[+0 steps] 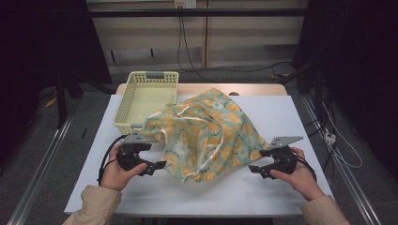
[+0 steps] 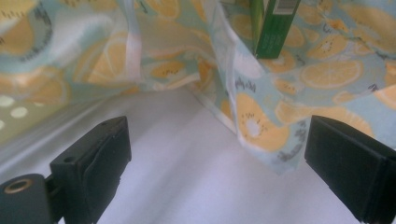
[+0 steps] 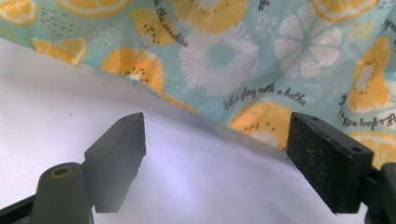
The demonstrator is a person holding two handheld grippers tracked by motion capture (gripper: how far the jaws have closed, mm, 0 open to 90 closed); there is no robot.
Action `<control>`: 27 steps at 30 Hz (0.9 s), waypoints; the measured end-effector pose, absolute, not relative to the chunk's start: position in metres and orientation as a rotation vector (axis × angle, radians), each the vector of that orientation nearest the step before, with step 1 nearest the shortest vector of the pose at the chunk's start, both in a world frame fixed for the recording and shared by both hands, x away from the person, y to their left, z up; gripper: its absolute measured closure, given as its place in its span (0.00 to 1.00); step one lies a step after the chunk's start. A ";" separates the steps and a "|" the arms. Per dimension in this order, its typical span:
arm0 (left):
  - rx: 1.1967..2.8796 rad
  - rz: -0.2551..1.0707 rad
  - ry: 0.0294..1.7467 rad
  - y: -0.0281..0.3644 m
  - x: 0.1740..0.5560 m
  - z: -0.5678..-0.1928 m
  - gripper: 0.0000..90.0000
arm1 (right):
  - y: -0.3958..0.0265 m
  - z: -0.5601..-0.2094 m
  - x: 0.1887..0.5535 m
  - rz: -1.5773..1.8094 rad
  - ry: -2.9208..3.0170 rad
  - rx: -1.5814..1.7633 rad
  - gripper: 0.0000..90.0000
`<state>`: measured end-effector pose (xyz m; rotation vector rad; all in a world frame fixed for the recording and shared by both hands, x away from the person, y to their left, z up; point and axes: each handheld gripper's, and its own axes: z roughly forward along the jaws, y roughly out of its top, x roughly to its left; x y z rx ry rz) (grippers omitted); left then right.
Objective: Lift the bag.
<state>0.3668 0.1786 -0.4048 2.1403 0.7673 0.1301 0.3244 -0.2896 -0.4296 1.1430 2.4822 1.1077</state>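
Lying crumpled mid-surface, the fruit-print bag (image 1: 206,136) sits w/ its far-left corner against the yellow basket (image 1: 145,96). A green box (image 2: 273,25) shows inside its mouth in the left gripper view. Left gripper (image 1: 157,165) is just beside the bag's near-left edge, jaws spread, grasping nothing. Right gripper (image 1: 256,168) is near the bag's right edge, jaws also apart, empty. White surface (image 1: 263,192) underneath.

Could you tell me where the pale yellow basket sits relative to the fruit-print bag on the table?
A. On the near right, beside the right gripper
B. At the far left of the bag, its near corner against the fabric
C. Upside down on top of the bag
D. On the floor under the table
B: in the high view the yellow basket stands upright on the table, beyond and left of the fruit-print bag, whose fabric overlaps its near right corner.
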 end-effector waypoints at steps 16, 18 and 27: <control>2.122 0.127 0.793 0.194 0.356 -0.427 0.08 | -0.299 -0.441 0.308 1.126 2.443 1.172 0.22; 2.124 0.129 0.793 0.196 0.355 -0.428 0.08 | -0.300 -0.442 0.307 1.135 2.444 1.173 0.22; 2.134 0.113 0.797 0.197 0.354 -0.434 0.08 | -0.297 -0.446 0.301 1.128 2.463 1.148 0.22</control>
